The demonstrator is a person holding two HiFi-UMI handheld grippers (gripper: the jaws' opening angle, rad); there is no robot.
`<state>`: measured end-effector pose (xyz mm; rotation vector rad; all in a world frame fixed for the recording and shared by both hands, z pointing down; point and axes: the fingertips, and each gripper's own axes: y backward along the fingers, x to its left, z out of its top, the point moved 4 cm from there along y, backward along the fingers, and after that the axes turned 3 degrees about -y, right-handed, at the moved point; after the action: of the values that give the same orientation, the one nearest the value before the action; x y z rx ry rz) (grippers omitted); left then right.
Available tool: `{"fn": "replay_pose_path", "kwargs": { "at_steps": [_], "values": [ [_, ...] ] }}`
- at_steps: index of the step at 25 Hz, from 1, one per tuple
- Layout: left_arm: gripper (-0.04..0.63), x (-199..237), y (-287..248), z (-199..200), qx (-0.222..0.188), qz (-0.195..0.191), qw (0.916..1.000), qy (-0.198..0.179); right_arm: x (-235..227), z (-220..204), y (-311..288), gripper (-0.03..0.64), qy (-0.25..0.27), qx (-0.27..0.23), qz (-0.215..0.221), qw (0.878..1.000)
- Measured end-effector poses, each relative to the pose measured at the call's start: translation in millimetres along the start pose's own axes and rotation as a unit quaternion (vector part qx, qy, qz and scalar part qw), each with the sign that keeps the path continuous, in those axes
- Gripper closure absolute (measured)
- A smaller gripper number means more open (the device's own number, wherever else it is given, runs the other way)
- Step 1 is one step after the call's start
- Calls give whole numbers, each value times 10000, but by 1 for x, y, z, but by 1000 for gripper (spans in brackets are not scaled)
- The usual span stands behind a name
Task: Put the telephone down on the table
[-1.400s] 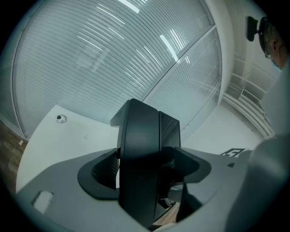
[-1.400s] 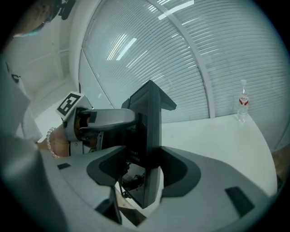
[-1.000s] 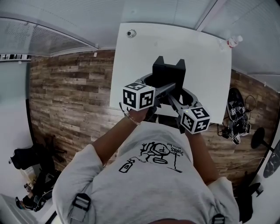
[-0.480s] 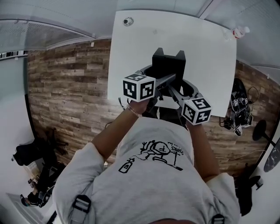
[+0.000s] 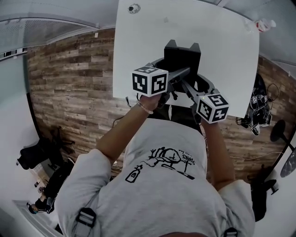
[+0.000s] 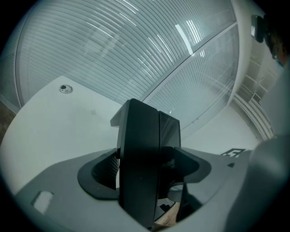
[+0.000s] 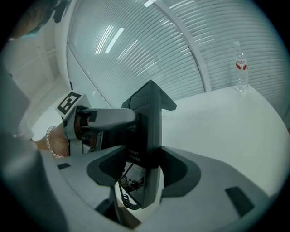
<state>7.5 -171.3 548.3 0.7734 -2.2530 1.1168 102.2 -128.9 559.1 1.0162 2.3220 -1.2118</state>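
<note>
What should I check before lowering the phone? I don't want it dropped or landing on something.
1. Left gripper shut on the telephone: ok, its jaws press both sides.
2. Right gripper shut on the telephone: ok, clamped from the other side.
3. Bare table around the telephone: ok, white surface with nothing close.
4. Bottle and small round object out of the way: ok, both sit at far corners.
5. Curly cord free: cannot tell, it dangles below the telephone and its end is hidden.
6. Gap between telephone and table: cannot tell.
</note>
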Motion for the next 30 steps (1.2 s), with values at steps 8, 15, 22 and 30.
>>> {"fn": "replay_pose_path", "kwargs": {
  "at_steps": [8, 15, 22, 30],
  "values": [
    [218, 17, -17, -15, 147, 15, 9999, 80, -17, -16, -15, 391, -114, 101, -19, 9999],
    [218, 32, -29, -20, 209, 11, 9997, 133, -28, -22, -28, 391, -187, 135, -34, 9997],
    [218, 42, -42, -26, 254, 10, 9995, 192, -41, -28, -36, 391, -242, 162, -47, 9996],
    [218, 48, -55, -32, 274, 27, 9994, 228, -55, -33, -42, 391, -264, 223, -48, 9994]
  ]
}}
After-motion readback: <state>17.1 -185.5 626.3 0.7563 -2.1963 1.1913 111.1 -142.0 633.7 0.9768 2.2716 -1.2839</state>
